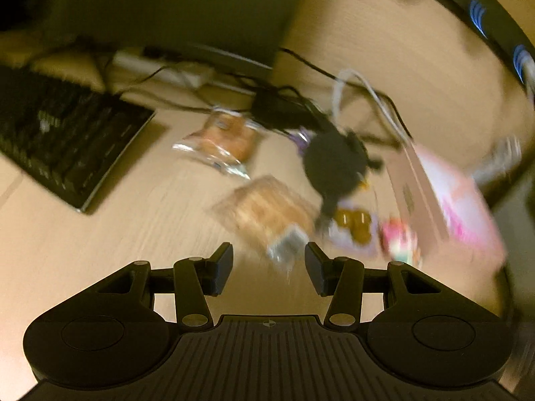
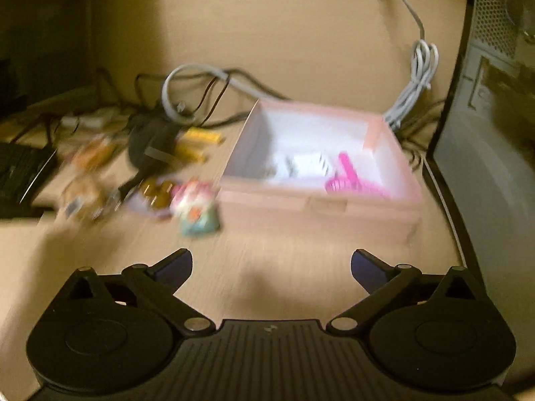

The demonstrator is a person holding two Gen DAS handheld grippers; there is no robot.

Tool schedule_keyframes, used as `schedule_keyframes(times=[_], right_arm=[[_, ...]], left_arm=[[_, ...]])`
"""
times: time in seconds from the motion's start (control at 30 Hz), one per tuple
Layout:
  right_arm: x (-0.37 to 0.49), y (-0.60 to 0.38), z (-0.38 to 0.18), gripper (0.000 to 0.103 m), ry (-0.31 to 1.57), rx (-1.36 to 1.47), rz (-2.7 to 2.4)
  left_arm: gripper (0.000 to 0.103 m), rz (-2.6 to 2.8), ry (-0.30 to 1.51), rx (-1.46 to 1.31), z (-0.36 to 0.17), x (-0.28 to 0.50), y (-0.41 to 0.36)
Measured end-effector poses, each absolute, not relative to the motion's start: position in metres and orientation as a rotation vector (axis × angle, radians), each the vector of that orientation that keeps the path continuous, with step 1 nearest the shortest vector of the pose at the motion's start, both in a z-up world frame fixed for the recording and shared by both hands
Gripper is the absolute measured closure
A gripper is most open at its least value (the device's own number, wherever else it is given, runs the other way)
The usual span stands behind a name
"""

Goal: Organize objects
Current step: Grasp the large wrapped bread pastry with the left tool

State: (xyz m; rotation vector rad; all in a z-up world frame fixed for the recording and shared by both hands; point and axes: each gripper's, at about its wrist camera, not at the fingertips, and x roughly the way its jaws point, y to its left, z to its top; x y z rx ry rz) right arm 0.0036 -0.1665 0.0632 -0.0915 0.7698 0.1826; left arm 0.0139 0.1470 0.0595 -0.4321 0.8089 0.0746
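The picture is blurred. An open pink box [image 2: 321, 200] stands on the wooden desk and holds a pink item [image 2: 351, 180] and white pieces [image 2: 301, 163]. Left of it lie a colourful small packet [image 2: 197, 210], brown sweets in a clear pack [image 1: 354, 224], a black round object [image 1: 334, 163], yellow bars [image 2: 200, 137] and two wrapped pastries [image 1: 267, 214] [image 1: 220, 137]. My left gripper [image 1: 269, 267] is open just short of the nearer pastry, whose wrapper end lies near the gap untouched. My right gripper [image 2: 271, 260] stands wide open over bare desk before the box, with nothing between its fingers.
A black keyboard [image 1: 67, 137] lies at the left. Black and grey cables [image 2: 200, 77] tangle behind the objects, and a coiled grey cable [image 2: 414, 87] sits behind the box. A computer tower [image 2: 485, 133] stands at the right. The box also shows at the right [image 1: 434, 200].
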Motion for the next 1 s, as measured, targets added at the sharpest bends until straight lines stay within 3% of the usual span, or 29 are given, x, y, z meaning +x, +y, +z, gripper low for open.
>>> schedule_keyframes(times=[0.27,0.4,0.57,0.8,0.9,1.0], right_arm=[[-0.048,-0.149,0.061,0.000,0.809,-0.144,0.133],[-0.062,-0.149,0.059,0.000,0.833,-0.151,0.117],[-0.072,-0.152,0.055,0.000,0.849,-0.185,0.090],[-0.069,-0.155,0.054,0.000,0.860,-0.177,0.094],[-0.069,-0.151,0.052,0.000,0.851,-0.194,0.112],[-0.068,-0.149,0.050,0.000,0.855,-0.192,0.125]], left_arm=[[0.051,0.178,0.893,-0.541,0.045,0.071,0.147],[0.034,0.191,0.904,-0.434,0.036,0.094,0.129],[0.030,0.170,0.880,-0.260,0.030,0.096,0.106],[0.030,0.115,0.863,-0.179,0.022,0.094,0.092],[0.043,0.118,0.861,-0.177,0.027,0.091,0.093],[0.045,0.091,0.871,-0.232,0.030,0.084,0.102]])
